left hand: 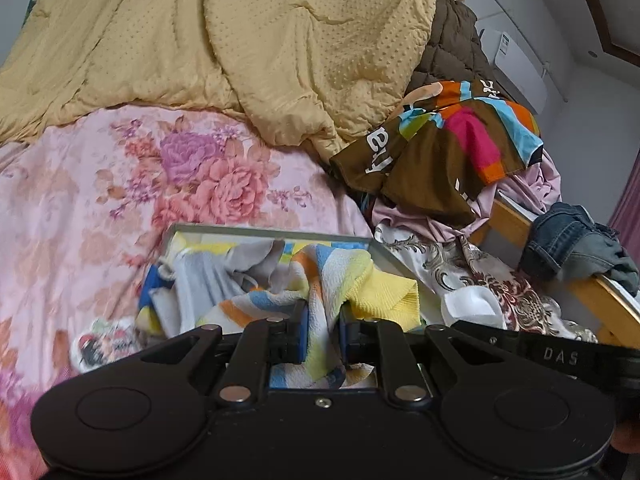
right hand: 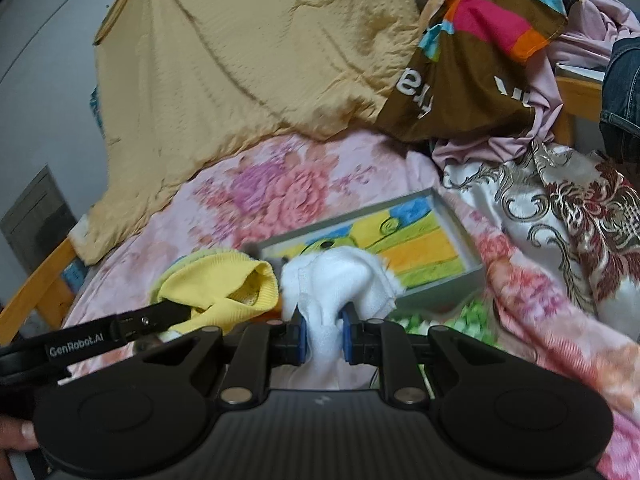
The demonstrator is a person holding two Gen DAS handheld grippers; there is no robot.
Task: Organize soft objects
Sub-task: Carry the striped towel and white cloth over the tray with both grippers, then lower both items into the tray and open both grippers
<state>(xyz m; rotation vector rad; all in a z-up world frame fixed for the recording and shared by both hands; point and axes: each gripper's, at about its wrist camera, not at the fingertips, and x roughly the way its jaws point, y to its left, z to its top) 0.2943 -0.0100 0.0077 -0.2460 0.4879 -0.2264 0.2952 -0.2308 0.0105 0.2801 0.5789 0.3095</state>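
Observation:
My left gripper (left hand: 323, 330) is shut on a striped cloth (left hand: 320, 280) of white, blue, orange and yellow, held over a grey tray (left hand: 264, 231) on the bed. A yellow cloth (left hand: 384, 294) and a grey cloth (left hand: 204, 280) lie bunched in the tray. My right gripper (right hand: 323, 336) is shut on a white cloth (right hand: 336, 276), held just in front of the tray (right hand: 444, 280), whose floor shows a colourful striped print. The yellow cloth (right hand: 224, 284) hangs at the left, beside my left gripper's finger.
The pink floral bedsheet (left hand: 100, 220) lies under a yellow quilt (left hand: 240, 40) at the back. A brown multicoloured garment (left hand: 448, 140), lilac fabric (left hand: 532, 184), a patterned satin cloth (right hand: 560, 200) and jeans (left hand: 572, 248) pile at the right by the wooden bed frame (left hand: 600, 296).

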